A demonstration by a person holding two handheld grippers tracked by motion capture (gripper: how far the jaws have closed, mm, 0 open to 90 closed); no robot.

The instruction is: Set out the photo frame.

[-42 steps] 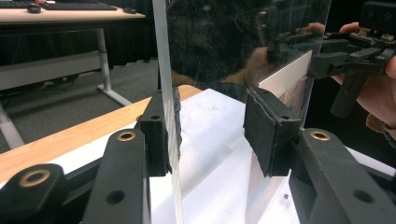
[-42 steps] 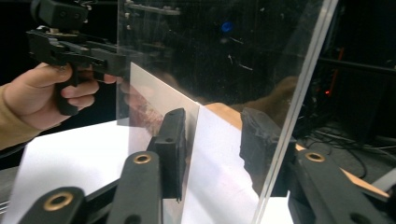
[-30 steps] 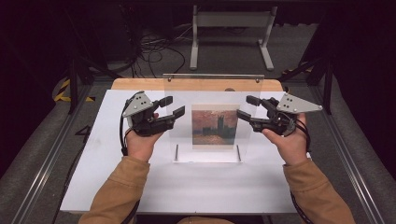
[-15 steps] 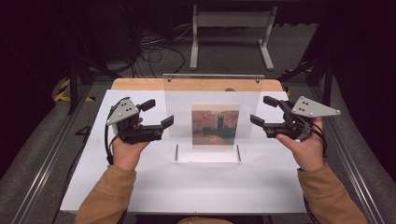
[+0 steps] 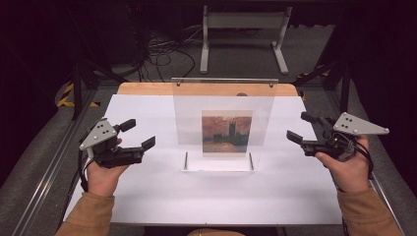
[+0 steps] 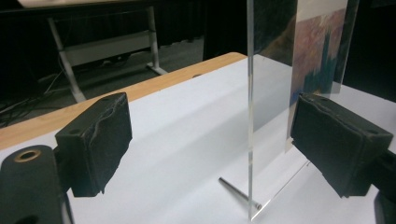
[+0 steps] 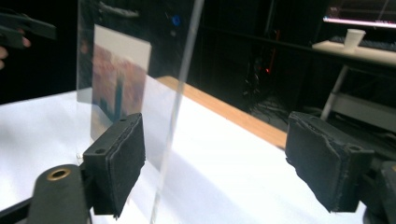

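a clear acrylic frame [image 5: 223, 120] stands upright near the middle of the white table top [image 5: 147, 206], holding a small picture [image 5: 226, 132] of a reddish sky over a dark tower. the frame rests on a clear base with two thin metal pins [image 5: 186, 160], one at each lower corner. a strip of wooden edge [image 5: 147, 88] runs along the far side of the table, behind the frame

the left gripper [image 5: 138, 135] is held in the person's left hand [image 5: 102, 177] well to the left of the frame, its jaws pointing toward it and standing wide apart with nothing between them; they have just been opening. in the left gripper view the two black pads [image 6: 95, 142] sit far apart, and the frame's near edge [image 6: 251, 107] rises in the gap ahead of them, apart from both pads, with the picture seen at an angle behind the right-hand pad

the right gripper [image 5: 301, 129] is held in the person's right hand [image 5: 346, 169] off to the right of the frame, clear of it, jaws aimed inward. its jaws too stand wide with nothing gripped, and have just been opening. in the right gripper view the frame's edge [image 7: 180, 102] stands ahead between the two pads [image 7: 119, 158], touching neither, and the picture shows through the acrylic at the left
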